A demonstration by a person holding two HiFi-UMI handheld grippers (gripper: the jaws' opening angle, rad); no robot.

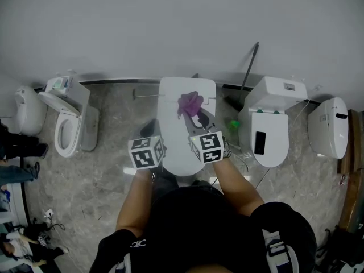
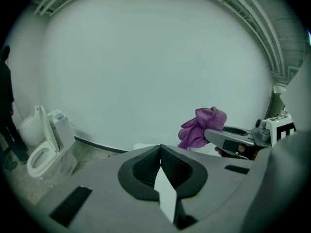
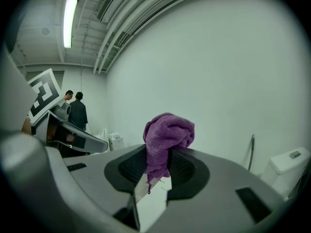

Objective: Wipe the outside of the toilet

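A white toilet with its lid down stands straight ahead of me, its tank against the wall. My right gripper is shut on a bunched purple cloth, held above the tank end of the lid. In the right gripper view the purple cloth sticks up from between the jaws. My left gripper hangs over the lid's left edge, jaws closed together with nothing between them. In the left gripper view the purple cloth and the right gripper show at the right.
A toilet with its seat up stands at the left, another toilet at the right, and further white fixtures at both ends. A dark rod leans on the wall. Two people stand far left.
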